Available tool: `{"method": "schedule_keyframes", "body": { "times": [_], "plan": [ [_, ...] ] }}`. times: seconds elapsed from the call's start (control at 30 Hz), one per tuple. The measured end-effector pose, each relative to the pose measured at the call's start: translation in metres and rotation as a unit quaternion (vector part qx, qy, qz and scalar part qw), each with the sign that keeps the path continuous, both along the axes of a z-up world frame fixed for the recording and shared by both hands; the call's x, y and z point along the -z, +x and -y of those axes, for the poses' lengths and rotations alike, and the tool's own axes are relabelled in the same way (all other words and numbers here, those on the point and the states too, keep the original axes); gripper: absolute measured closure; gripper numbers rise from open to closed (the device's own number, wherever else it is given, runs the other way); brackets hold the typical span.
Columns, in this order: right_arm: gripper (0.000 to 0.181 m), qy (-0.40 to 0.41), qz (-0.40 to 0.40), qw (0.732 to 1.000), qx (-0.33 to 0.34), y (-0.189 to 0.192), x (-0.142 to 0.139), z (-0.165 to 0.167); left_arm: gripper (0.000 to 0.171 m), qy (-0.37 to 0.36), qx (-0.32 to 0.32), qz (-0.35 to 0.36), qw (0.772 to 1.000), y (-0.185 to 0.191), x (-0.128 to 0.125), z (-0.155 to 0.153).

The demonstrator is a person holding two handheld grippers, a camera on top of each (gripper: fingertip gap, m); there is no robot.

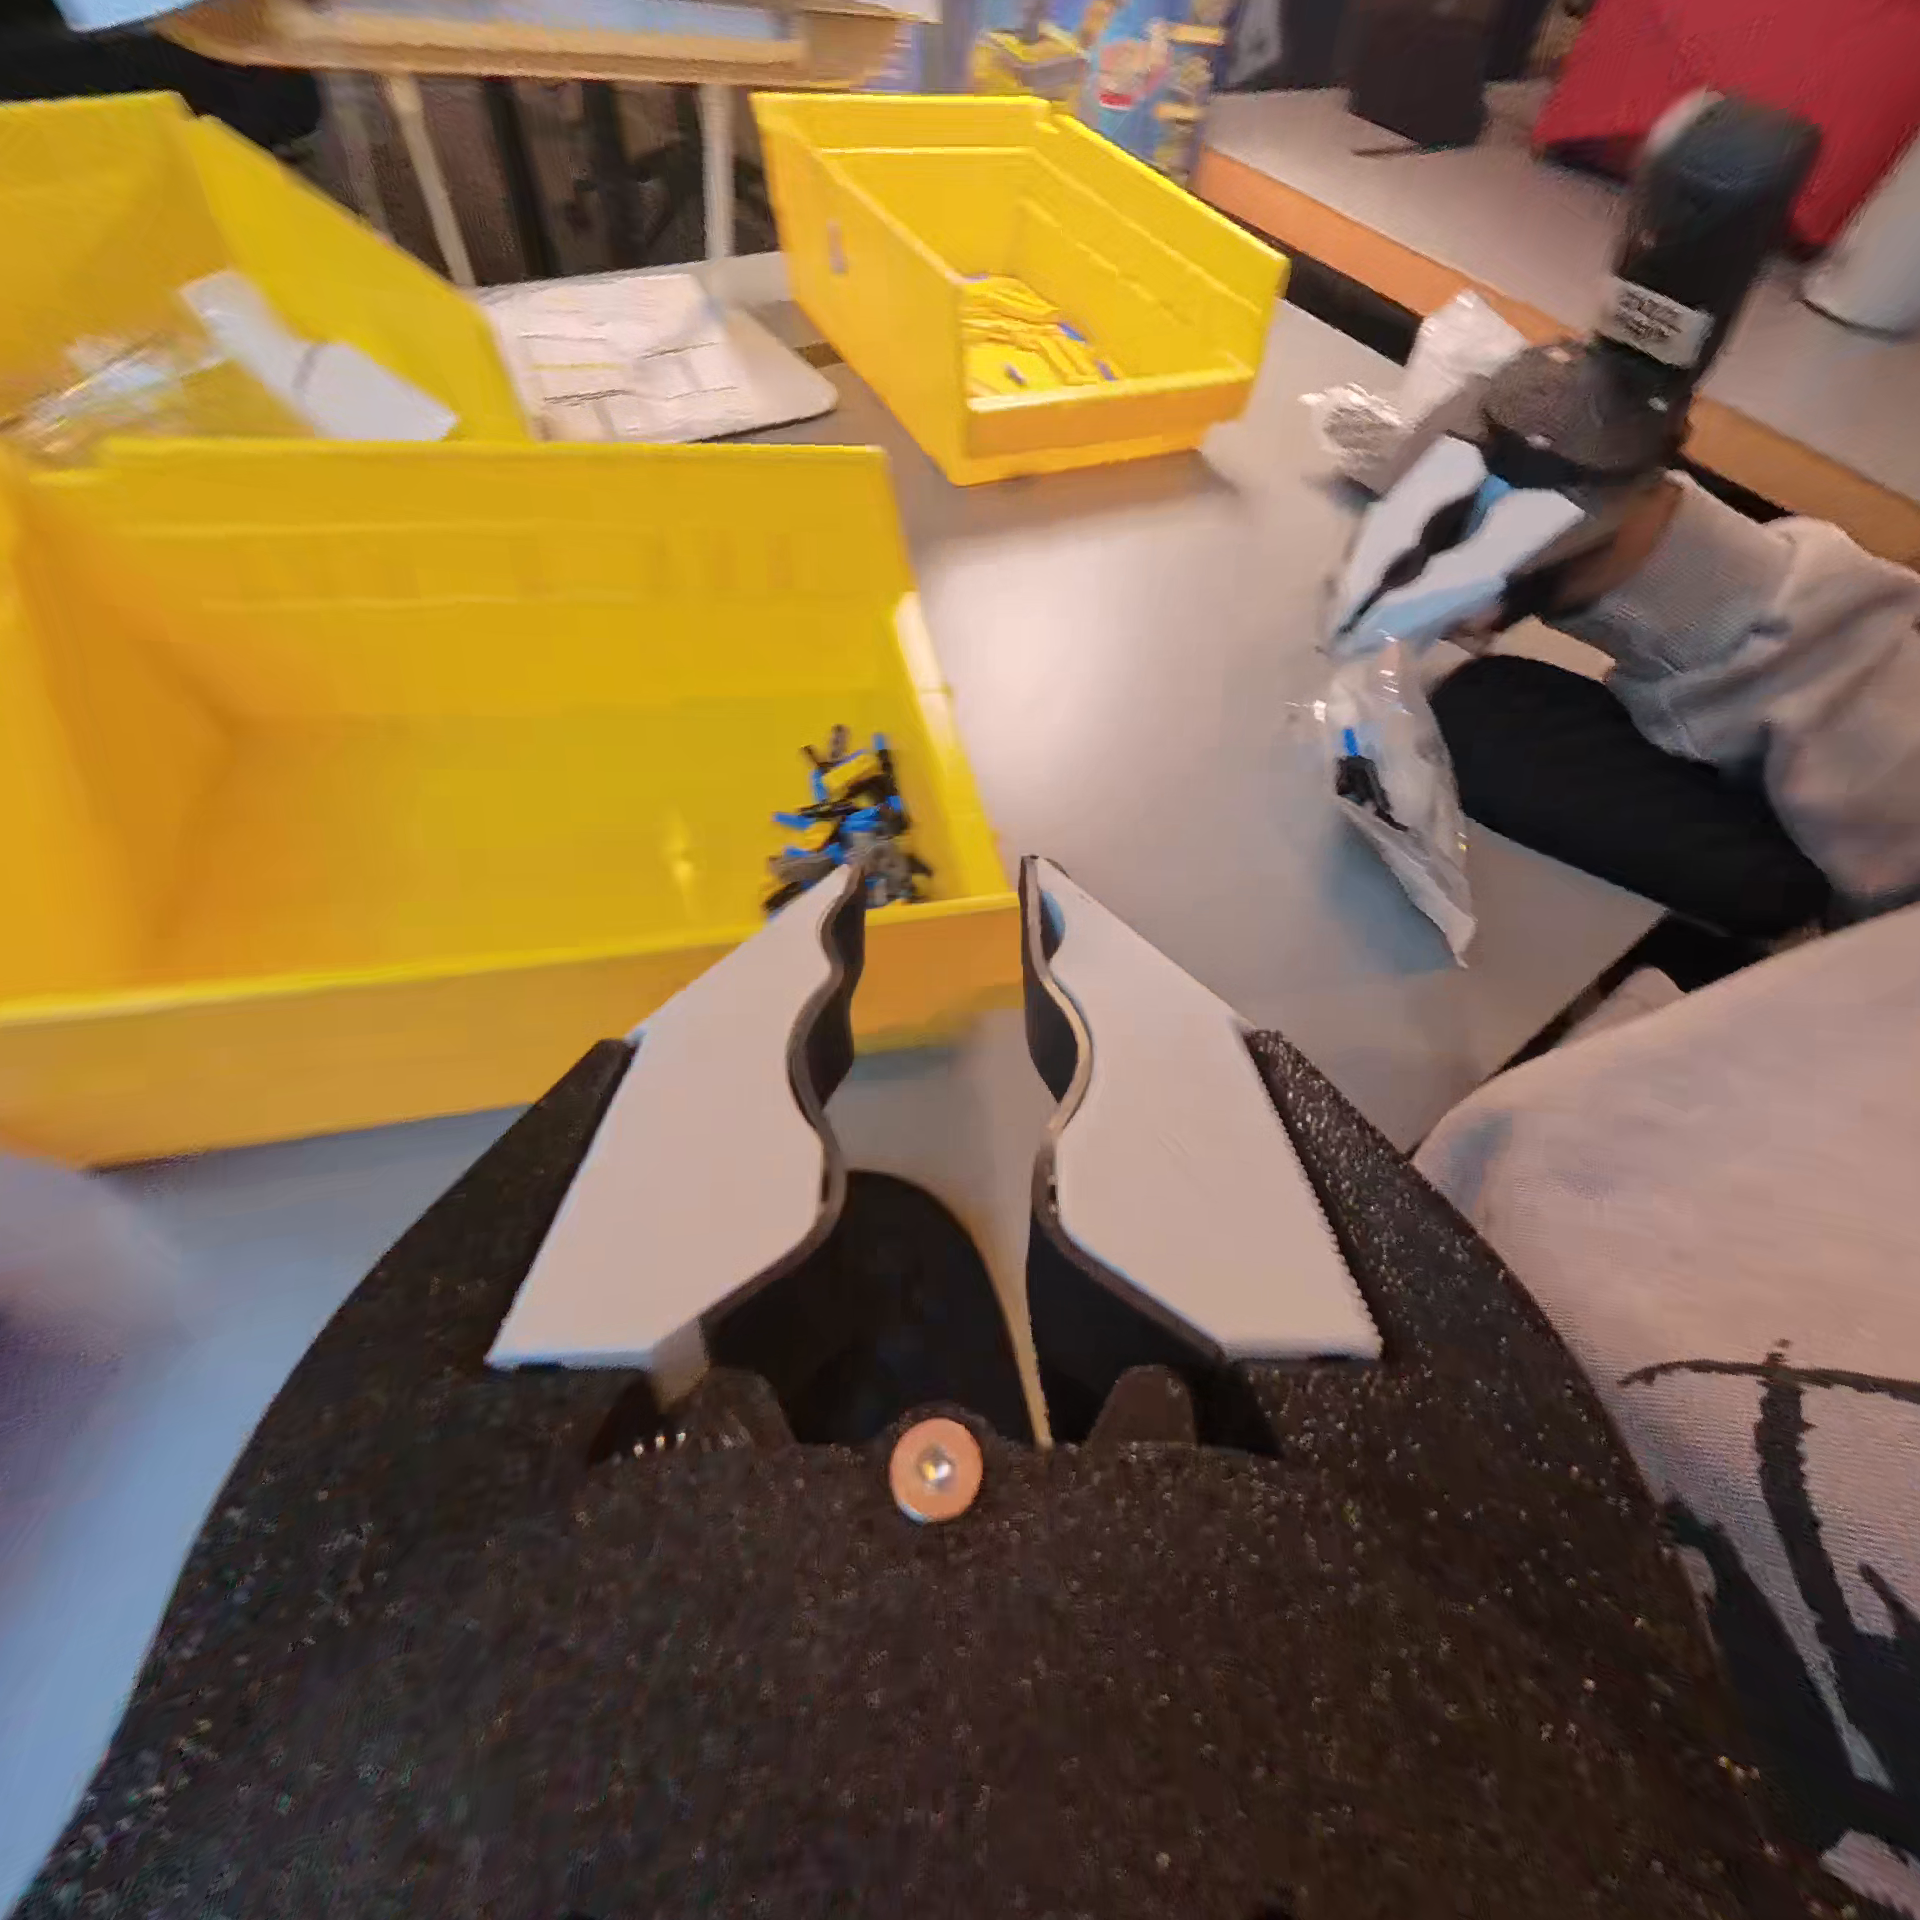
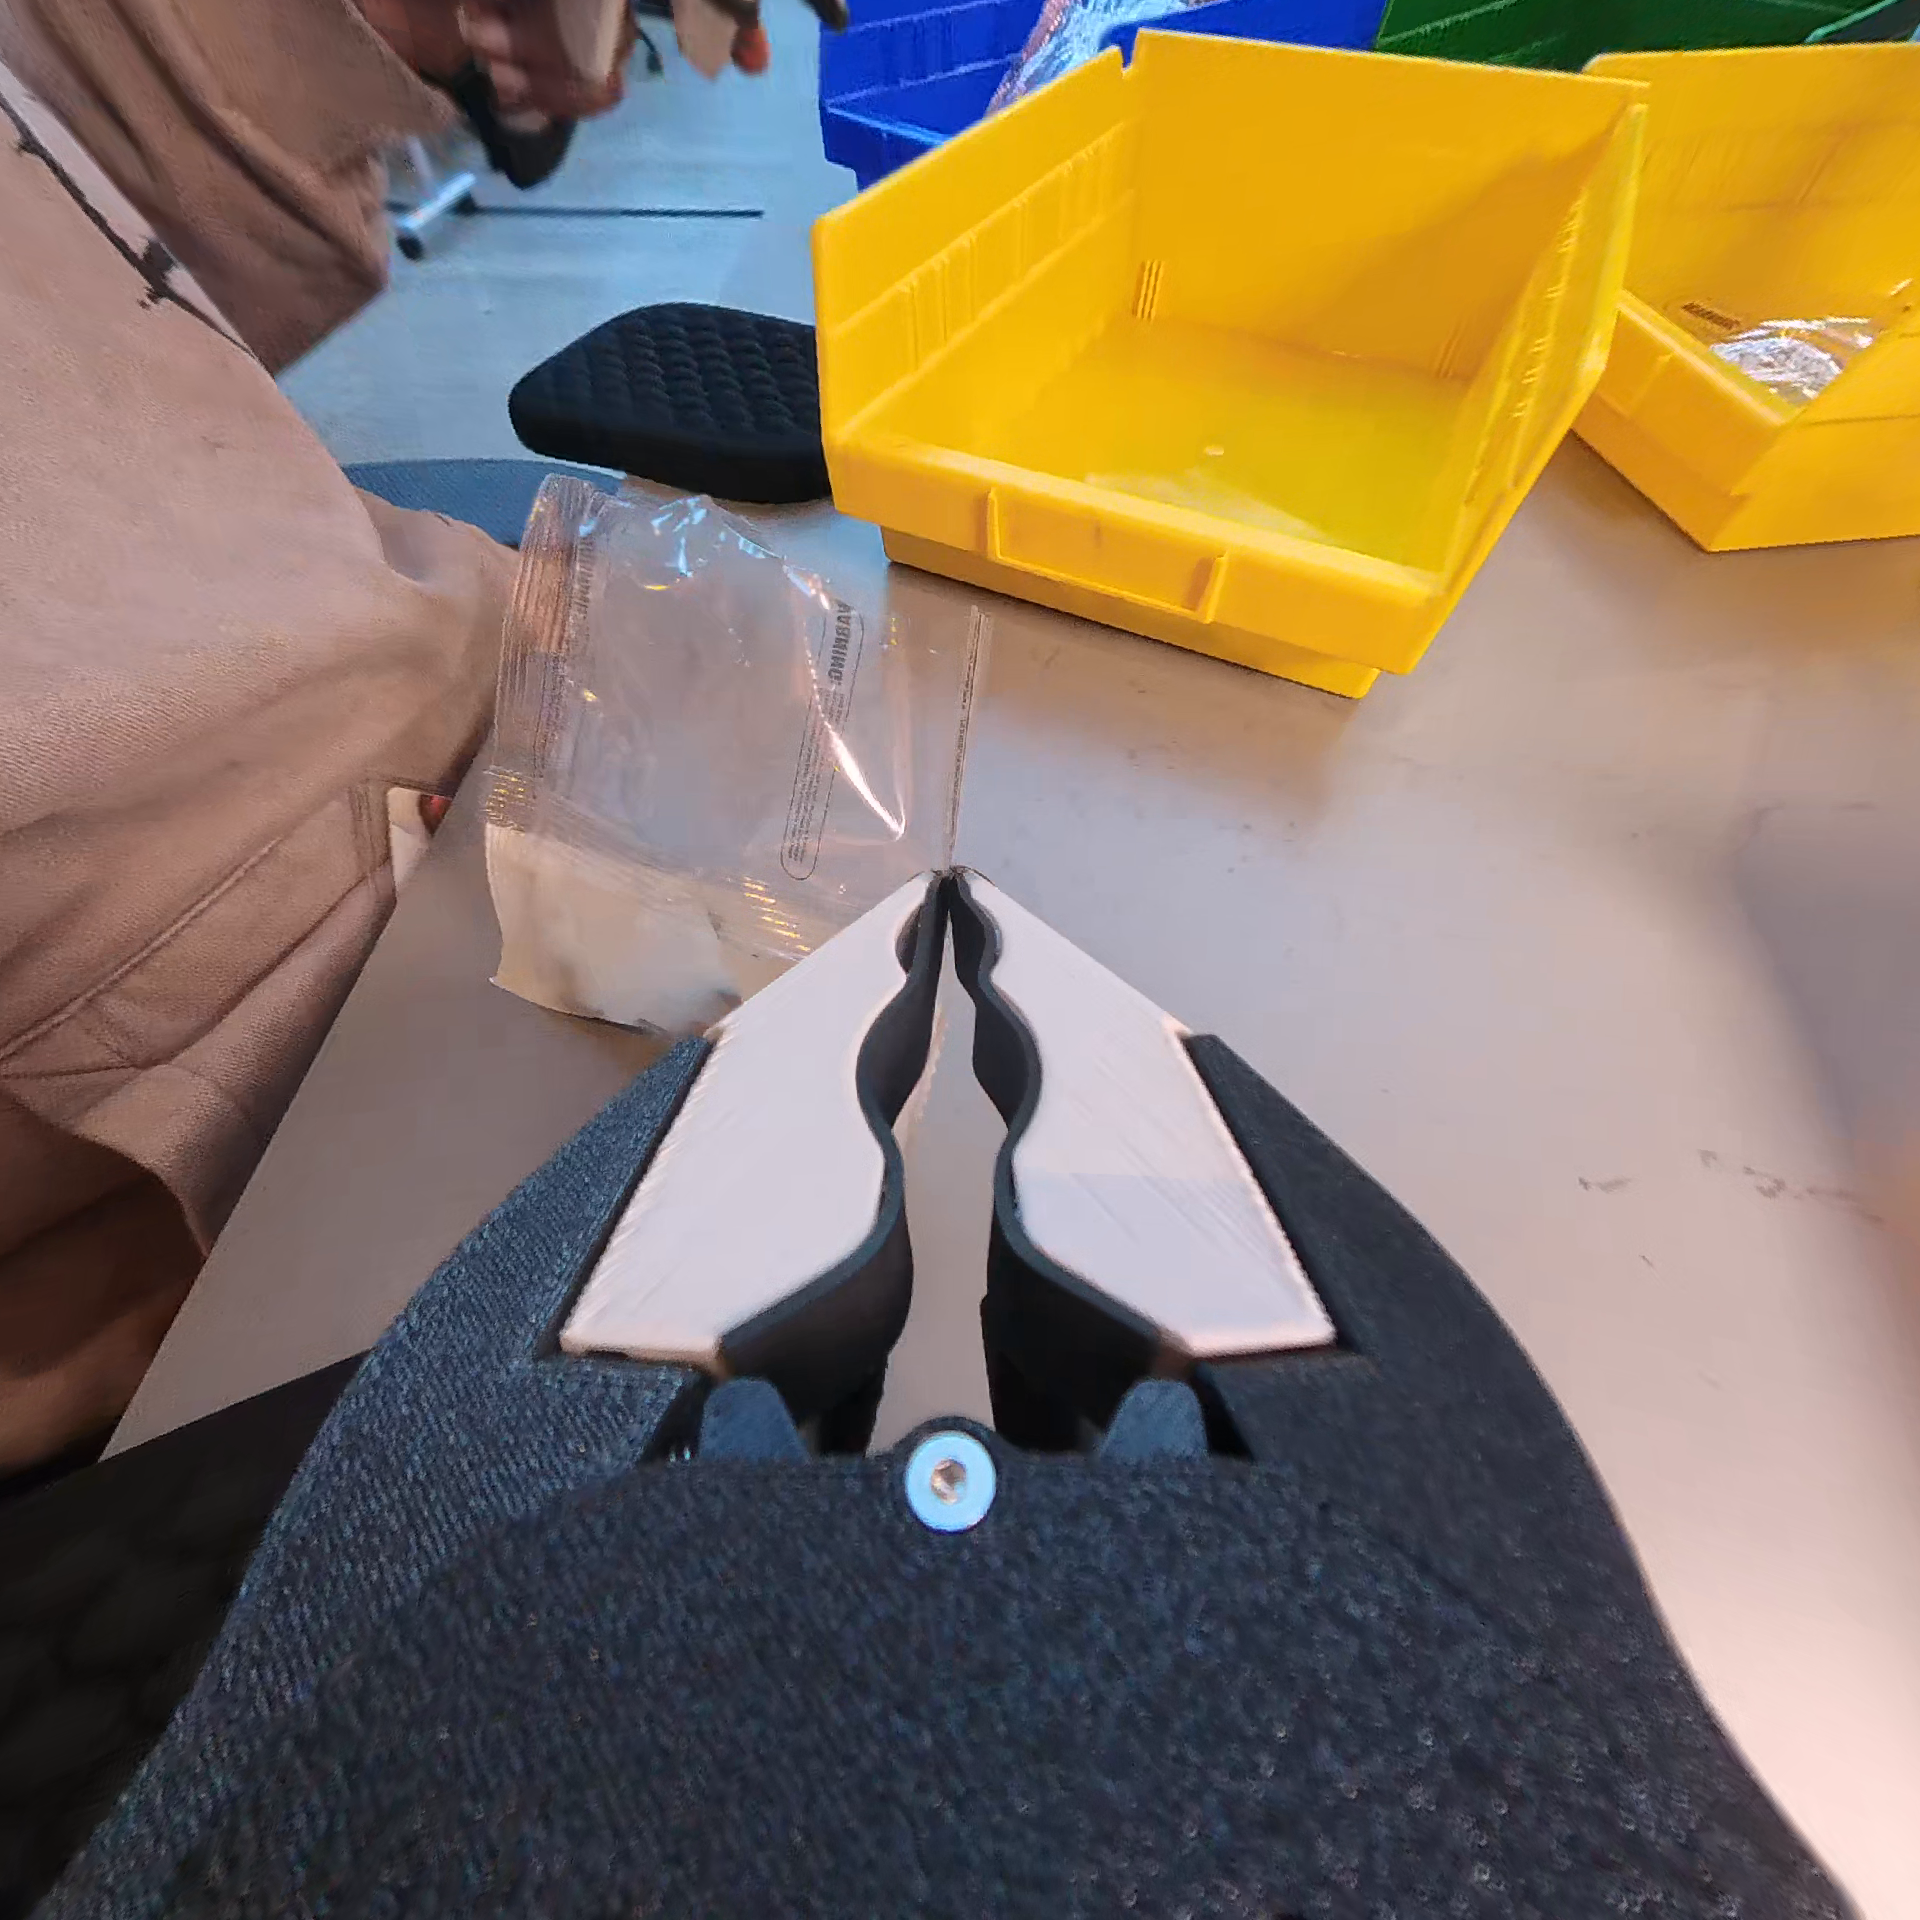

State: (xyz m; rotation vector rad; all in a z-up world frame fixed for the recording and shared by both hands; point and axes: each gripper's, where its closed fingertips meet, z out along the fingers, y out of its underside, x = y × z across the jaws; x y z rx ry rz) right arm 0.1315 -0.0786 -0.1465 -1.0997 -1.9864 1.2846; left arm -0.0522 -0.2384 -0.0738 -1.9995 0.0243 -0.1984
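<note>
My left gripper (image 1: 940, 873) is open and empty. It hovers over the near right corner of a large yellow bin (image 1: 416, 997), right by a small heap of blue, black and yellow pieces (image 1: 847, 821) in that bin. My right gripper (image 2: 945, 878) is shut on the edge of a clear plastic bag (image 2: 675, 748), which hangs to its left above the grey table (image 2: 1351, 935). In the left wrist view the right gripper (image 1: 1455, 551) shows at the far right, with the bag (image 1: 1392, 790) hanging under it and a few blue and black pieces inside.
Two more yellow bins (image 1: 1018, 281) (image 1: 208, 270) stand at the back, with a printed sheet (image 1: 644, 353) between them. In the right wrist view an empty yellow bin (image 2: 1195, 416) stands ahead, another (image 2: 1787, 312) to its right, a blue bin (image 2: 935, 73) behind. A person's beige sleeve (image 2: 208, 623) fills the left. The gap from one gripper's tips to the other's is roughly 25 cm.
</note>
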Motion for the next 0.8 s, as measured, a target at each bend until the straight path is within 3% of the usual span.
{"method": "schedule_keyframes", "body": {
  "times": [0.07,0.13,0.23,0.33,0.4,0.53,0.63,0.7,0.8],
  "plan": [
    [0.181,0.014,-0.001,1.0,0.02,-0.002,-0.001,-0.007,0.131,-0.012,-0.059,0.049,0.997,-0.038,0.0,0.014],
    [0.181,0.009,-0.019,0.999,0.048,-0.007,-0.01,-0.015,0.12,-0.01,-0.077,0.109,0.991,-0.053,0.001,0.02],
    [0.181,-0.022,-0.064,0.993,0.096,-0.012,-0.031,-0.028,0.125,0.034,-0.029,0.13,0.99,-0.023,-0.016,0.008],
    [0.181,-0.063,-0.109,0.985,0.117,-0.016,-0.051,-0.032,0.126,0.058,0.072,0.084,0.992,0.039,-0.026,-0.022],
    [0.181,-0.081,-0.142,0.981,0.099,-0.016,-0.062,-0.024,0.126,0.044,0.127,0.032,0.99,0.075,-0.017,-0.046],
    [0.181,-0.103,-0.195,0.975,0.042,-0.009,-0.076,-0.001,0.12,0.008,0.156,-0.103,0.982,0.088,0.004,-0.086],
    [0.181,-0.112,-0.212,0.971,0.014,-0.003,-0.084,0.011,0.117,0.002,0.182,-0.109,0.977,0.088,0.004,-0.097],
    [0.181,-0.123,-0.22,0.968,0.0,0.0,-0.09,0.017,0.131,0.0,0.241,-0.079,0.967,0.103,0.003,-0.09],
    [0.181,-0.136,-0.229,0.964,-0.009,0.003,-0.095,0.019,0.157,0.019,0.282,-0.056,0.957,0.115,-0.001,-0.082]
  ]
}}
